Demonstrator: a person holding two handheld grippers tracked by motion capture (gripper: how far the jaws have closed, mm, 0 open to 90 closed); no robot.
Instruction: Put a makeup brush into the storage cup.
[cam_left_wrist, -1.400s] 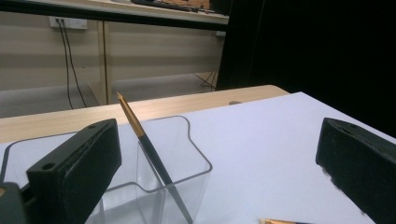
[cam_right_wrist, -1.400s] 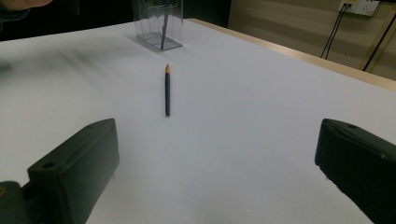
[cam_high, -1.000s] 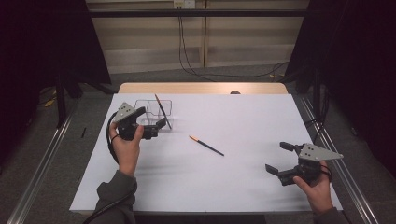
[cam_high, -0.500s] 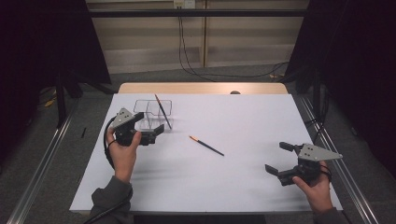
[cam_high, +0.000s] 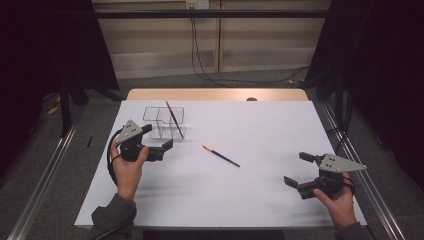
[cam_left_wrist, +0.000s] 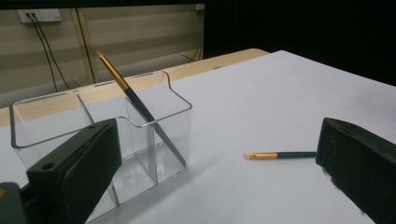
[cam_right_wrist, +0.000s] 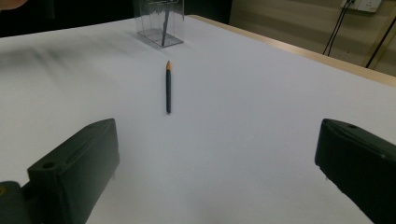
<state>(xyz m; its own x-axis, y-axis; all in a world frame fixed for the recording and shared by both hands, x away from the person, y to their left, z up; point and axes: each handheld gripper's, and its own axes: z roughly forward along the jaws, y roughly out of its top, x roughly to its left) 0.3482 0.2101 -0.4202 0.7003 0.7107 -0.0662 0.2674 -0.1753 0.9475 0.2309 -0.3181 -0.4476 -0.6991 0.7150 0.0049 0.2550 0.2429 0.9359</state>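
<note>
A clear plastic holder (cam_high: 162, 122) (cam_left_wrist: 140, 140) with compartments stands at the table's far left. One dark pencil with an orange end (cam_high: 174, 119) (cam_left_wrist: 135, 102) leans inside it. A second dark pencil (cam_high: 221, 155) (cam_left_wrist: 280, 155) (cam_right_wrist: 168, 86) lies flat on the white table, right of the holder. My left gripper (cam_high: 159, 140) (cam_left_wrist: 210, 177) is open just in front of the holder, nothing between its jaws. My right gripper (cam_high: 300, 170) (cam_right_wrist: 215, 177) is open near the table's right front corner, well away from the lying pencil.
The white tabletop (cam_high: 260, 130) has a wooden strip along its far edge (cam_high: 215, 95). Metal rails (cam_high: 45, 170) run along both sides on the floor. Cables (cam_high: 200, 55) hang from a wall socket behind the table.
My left gripper has drawn back toward the person from beside the holder, empty. The right gripper and both pencils have stayed put.
</note>
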